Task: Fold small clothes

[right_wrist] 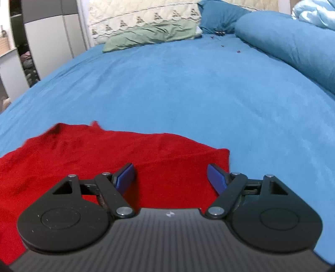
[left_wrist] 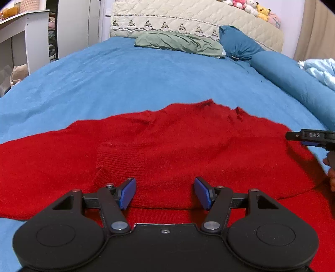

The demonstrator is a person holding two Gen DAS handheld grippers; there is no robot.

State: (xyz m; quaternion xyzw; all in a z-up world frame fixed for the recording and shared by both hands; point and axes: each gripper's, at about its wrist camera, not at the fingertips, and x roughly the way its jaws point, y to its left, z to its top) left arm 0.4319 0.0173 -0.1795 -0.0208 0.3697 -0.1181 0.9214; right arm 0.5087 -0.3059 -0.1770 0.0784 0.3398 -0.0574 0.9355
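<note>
A red knit sweater [left_wrist: 167, 142] lies spread on the blue bed cover [left_wrist: 125, 79], with a ribbed cuff [left_wrist: 121, 161] folded onto its middle. My left gripper [left_wrist: 165, 193] is open and empty, just above the sweater's near edge. The right gripper [left_wrist: 309, 138] shows at the right edge of the left wrist view, over the sweater's right side. In the right wrist view the sweater [right_wrist: 83, 157] fills the lower left, its right corner [right_wrist: 224, 152] near the right finger. My right gripper [right_wrist: 170, 177] is open and empty above that part.
A green pillow [left_wrist: 180, 42], a dark blue pillow [left_wrist: 238, 41] and a blue bolster [left_wrist: 293, 81] lie at the bed's far end and right side. A quilted cream headboard [left_wrist: 188, 18] stands behind. White furniture [left_wrist: 25, 37] stands left of the bed.
</note>
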